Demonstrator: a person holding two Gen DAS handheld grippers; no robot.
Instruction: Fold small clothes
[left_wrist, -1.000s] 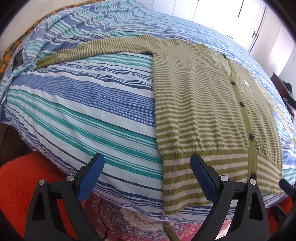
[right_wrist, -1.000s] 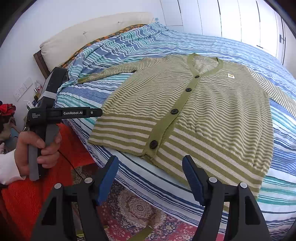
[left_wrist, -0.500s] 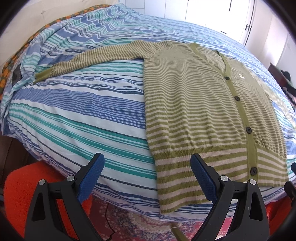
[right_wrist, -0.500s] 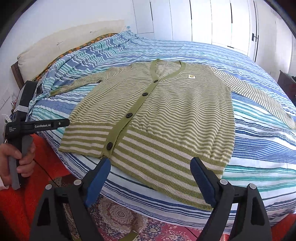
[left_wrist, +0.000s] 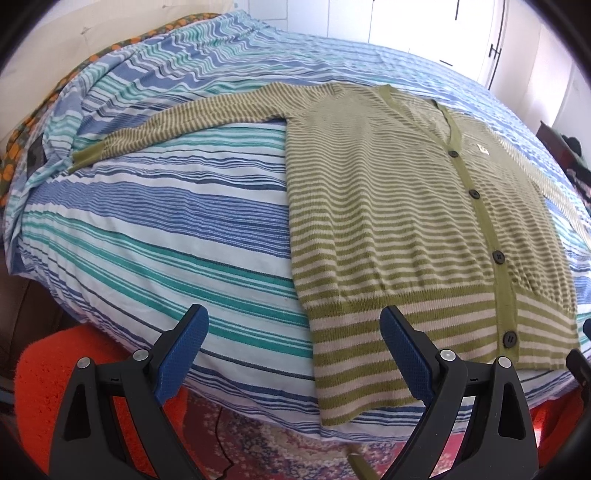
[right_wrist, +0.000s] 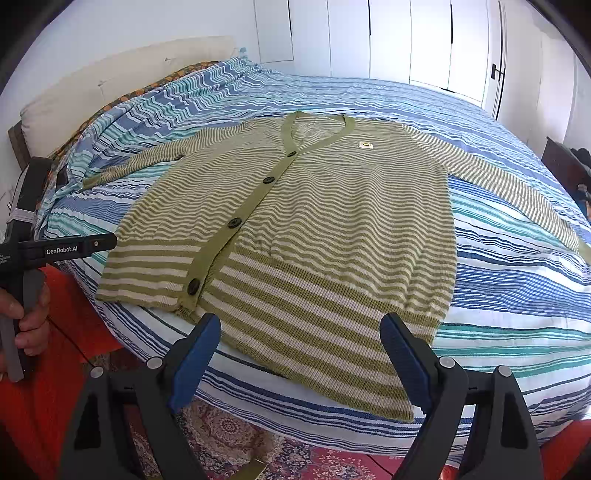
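Observation:
A green and cream striped cardigan (left_wrist: 399, 221) lies flat and buttoned on the bed, both sleeves spread out to the sides; it also shows in the right wrist view (right_wrist: 314, 236). My left gripper (left_wrist: 293, 354) is open and empty, hovering off the bed's near edge by the cardigan's lower left hem corner. My right gripper (right_wrist: 299, 362) is open and empty, just in front of the hem's right half. The left gripper's body, held in a hand, shows at the left of the right wrist view (right_wrist: 55, 251).
The bed carries a blue, teal and white striped cover (left_wrist: 166, 229). A cream headboard cushion (right_wrist: 110, 81) is at the far left. A patterned red rug (right_wrist: 258, 443) lies below the bed edge. White wardrobe doors (right_wrist: 406, 44) stand behind.
Both grippers have swung their view: the left one turned a little left and drew nearer the hem corner; the right one shifted right, centring on the cardigan. Both stayed open.

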